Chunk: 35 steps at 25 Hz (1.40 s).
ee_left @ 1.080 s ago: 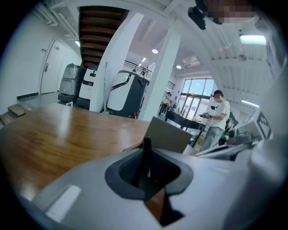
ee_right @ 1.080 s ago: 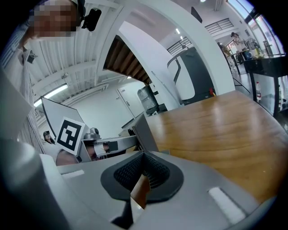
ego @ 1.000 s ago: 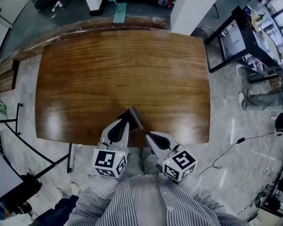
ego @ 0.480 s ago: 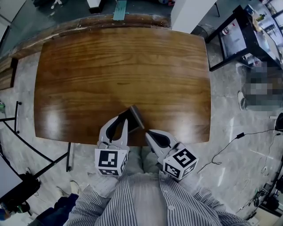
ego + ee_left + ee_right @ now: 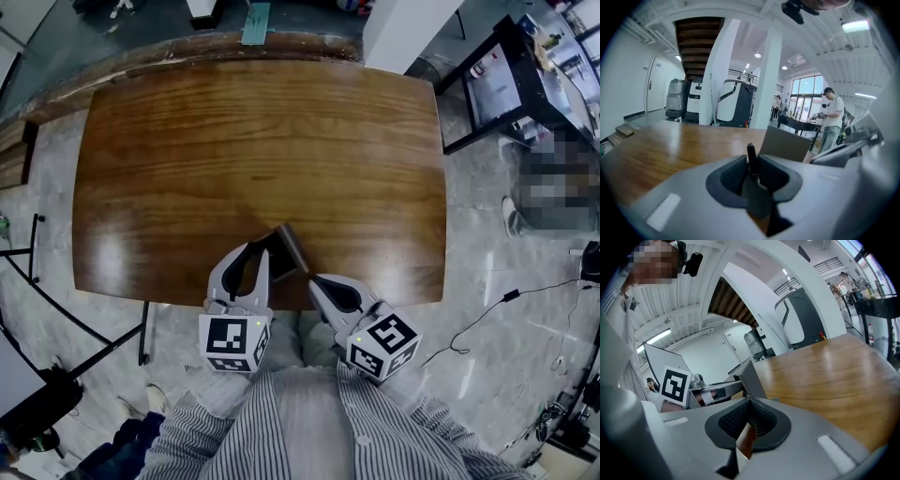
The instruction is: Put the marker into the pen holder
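A black marker (image 5: pixel 751 159) stands upright between the pads of my left gripper (image 5: pixel 751 165), which is shut on it. The grey pen holder (image 5: pixel 785 143) stands just beyond and to the right of those jaws. In the head view the pen holder (image 5: pixel 291 247) sits near the front edge of the wooden table (image 5: pixel 262 141), with the left gripper (image 5: pixel 265 247) right beside it on its left. I cannot make out the marker in that view. My right gripper (image 5: pixel 315 281) hangs at the table's front edge, shut and empty, its pads (image 5: pixel 754 416) meeting in the right gripper view, where the pen holder (image 5: pixel 751 376) shows ahead.
Black metal tables (image 5: pixel 511 84) stand on the stone floor to the right, and a cable (image 5: pixel 487 314) runs across it. A person (image 5: pixel 832 119) stands far off beyond the table. White machines (image 5: pixel 733 103) and a pillar (image 5: pixel 766 70) are in the background.
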Available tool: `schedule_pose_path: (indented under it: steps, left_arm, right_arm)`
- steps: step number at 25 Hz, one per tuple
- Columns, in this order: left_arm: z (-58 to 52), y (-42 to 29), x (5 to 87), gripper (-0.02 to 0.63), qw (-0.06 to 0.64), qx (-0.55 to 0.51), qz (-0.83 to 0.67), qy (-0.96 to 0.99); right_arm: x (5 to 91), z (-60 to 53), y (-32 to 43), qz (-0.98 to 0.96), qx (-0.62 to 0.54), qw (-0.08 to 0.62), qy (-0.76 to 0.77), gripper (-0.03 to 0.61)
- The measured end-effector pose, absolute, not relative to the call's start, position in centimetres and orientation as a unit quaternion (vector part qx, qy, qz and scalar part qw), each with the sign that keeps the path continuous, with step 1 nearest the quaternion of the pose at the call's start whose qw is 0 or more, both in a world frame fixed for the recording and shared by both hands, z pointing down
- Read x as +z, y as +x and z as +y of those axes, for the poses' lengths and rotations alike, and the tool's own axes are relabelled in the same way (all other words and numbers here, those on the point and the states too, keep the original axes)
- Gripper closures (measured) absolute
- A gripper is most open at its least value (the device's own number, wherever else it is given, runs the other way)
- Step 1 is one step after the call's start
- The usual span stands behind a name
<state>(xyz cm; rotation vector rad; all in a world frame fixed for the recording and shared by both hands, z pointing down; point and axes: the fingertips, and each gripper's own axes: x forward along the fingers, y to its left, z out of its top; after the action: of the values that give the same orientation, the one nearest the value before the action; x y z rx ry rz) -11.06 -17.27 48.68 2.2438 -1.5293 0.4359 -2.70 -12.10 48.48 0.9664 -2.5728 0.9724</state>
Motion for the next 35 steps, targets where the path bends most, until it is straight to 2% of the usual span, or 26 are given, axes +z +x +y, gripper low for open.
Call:
schedule_pose_path:
  steps: [8,24,27,35]
  left_arm:
    - [-17.6,-11.6,48.8,0.521,0.204,0.151,-0.553,0.794]
    - [-13.9,-10.5,47.3,0.508,0.222,0.125,-0.545,0.799]
    - [-12.6,-10.0,46.7,0.519,0.227,0.116,-0.538,0.803]
    - [-11.2,-9.9,44.3,0.602,0.225,0.086,-0.534,0.810]
  right_arm:
    - [48.3,-12.4,-2.6,-0.879,0.328,0.111,0.328,0.581]
    - [46.0,-11.0,-3.8,-0.906,0.282,0.118,0.292,0.581]
    - [45.1,-10.7,-4.3,-0.914,0.264,0.121,0.284,0.581]
    - [43.6,-10.9,-5.5,-0.925,0.230,0.131,0.273,0.581]
